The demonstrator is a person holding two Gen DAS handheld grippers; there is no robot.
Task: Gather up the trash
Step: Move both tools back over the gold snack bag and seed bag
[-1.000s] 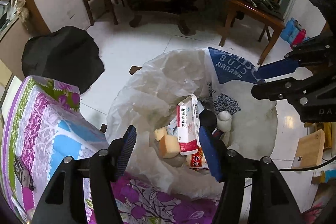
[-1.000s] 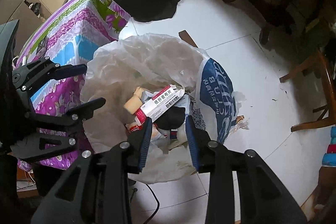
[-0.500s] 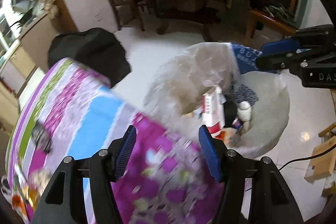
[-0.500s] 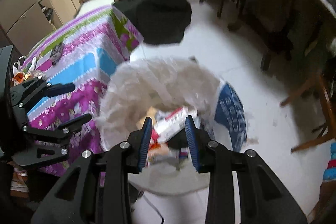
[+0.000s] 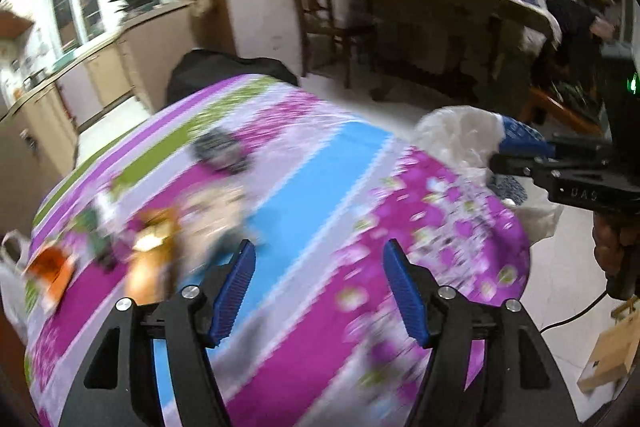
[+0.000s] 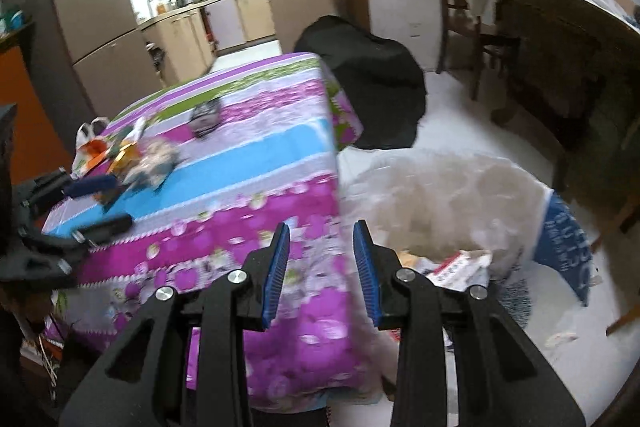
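My left gripper (image 5: 316,267) hovers over the table's purple, blue and green flowered cloth (image 5: 320,167); its jaws are opening with nothing between them. Blurred wrappers (image 5: 152,243) and an orange scrap (image 5: 48,263) lie just left of it, and a dark packet (image 5: 220,151) lies farther back. My right gripper (image 6: 322,239) hangs over the table's near corner, jaws also opening and empty. The white plastic trash bag (image 6: 440,195) stands on the floor to its right, with a red-and-white box (image 6: 460,263) inside. The wrapper pile (image 6: 148,159) lies near the left gripper (image 6: 100,205).
A black covered bundle (image 6: 368,79) sits on the floor behind the table. A dark wooden table (image 6: 560,47) and chair (image 6: 460,7) stand at the right. Kitchen cabinets (image 6: 180,39) fill the back left. A cardboard box (image 5: 608,355) and a cable (image 5: 572,319) lie on the floor.
Both grippers swung left, away from above the trash bag and over the clothed table. The bag slid to the right edge of both views. Both sets of jaws stand slightly wider.
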